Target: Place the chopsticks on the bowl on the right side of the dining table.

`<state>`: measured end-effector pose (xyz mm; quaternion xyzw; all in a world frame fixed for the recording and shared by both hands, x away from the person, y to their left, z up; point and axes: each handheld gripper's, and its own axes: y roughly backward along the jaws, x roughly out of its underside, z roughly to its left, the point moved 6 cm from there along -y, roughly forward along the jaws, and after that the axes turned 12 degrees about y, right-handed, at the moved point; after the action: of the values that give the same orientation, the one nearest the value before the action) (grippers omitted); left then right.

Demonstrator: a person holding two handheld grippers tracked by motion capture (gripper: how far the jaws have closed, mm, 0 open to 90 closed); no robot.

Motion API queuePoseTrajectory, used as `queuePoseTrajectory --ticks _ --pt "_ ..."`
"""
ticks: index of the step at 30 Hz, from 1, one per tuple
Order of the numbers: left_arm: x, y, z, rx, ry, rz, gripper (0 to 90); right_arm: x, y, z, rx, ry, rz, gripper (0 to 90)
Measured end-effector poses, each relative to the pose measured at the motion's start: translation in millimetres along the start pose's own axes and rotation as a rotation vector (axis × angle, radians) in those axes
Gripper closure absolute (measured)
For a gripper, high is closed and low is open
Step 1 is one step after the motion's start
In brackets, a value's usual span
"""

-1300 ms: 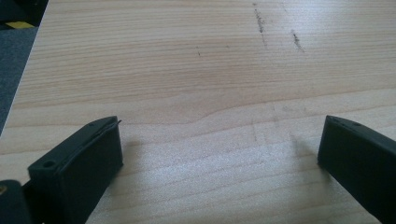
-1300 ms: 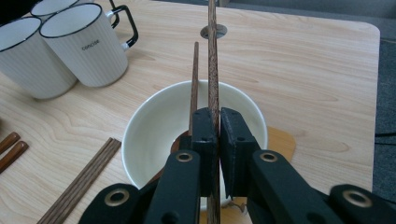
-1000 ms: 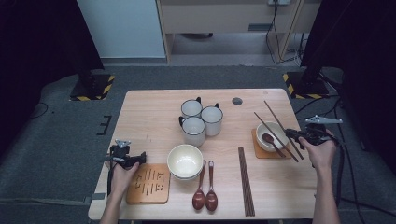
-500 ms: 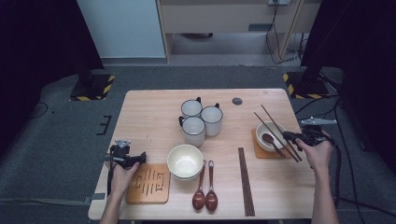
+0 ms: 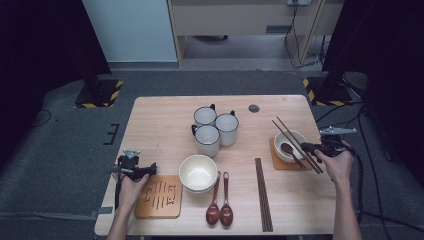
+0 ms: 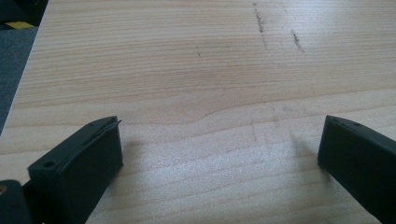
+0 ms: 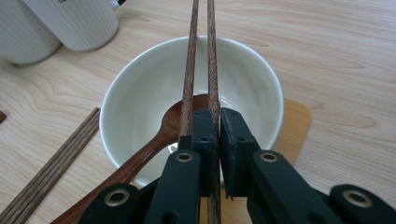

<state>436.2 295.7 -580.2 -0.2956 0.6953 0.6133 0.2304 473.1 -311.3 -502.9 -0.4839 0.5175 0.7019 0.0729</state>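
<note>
My right gripper (image 7: 218, 114) is shut on a pair of dark wooden chopsticks (image 7: 212, 56), which reach out over a white bowl (image 7: 140, 93). One stick is pinched between the pads and the other lies along the left jaw. A brown wooden spoon (image 7: 159, 140) rests inside the bowl, which sits on a wooden coaster (image 7: 294, 121). From above, the right gripper (image 5: 307, 148) is at the table's right edge beside that bowl (image 5: 295, 136). My left gripper (image 5: 142, 170) rests near the front left; its jaws (image 6: 219, 149) stand open over bare wood.
Three white mugs (image 5: 215, 127) cluster at the table's centre. A second white bowl (image 5: 198, 172) sits beside a slotted wooden coaster (image 5: 157, 196). Two brown spoons (image 5: 220, 207) and another chopstick pair (image 5: 263, 195) lie near the front edge. A small round hole (image 5: 254, 108) marks the tabletop (image 5: 160, 130).
The right hand has shifted slightly and the two held chopsticks now lie closer together over the bowl. The left gripper has not moved.
</note>
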Motion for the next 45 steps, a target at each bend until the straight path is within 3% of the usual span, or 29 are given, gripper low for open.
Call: queuePoseTrajectory --ticks 31,45 --pt "0.0 0.0 0.0 0.000 0.000 0.000 0.0 0.1 -3.8 -0.1 -0.008 0.006 -0.014 84.9" --pt "0.0 0.0 0.0 0.000 0.000 0.000 0.0 -8.1 4.4 0.6 0.006 -0.003 -0.059 71.0"
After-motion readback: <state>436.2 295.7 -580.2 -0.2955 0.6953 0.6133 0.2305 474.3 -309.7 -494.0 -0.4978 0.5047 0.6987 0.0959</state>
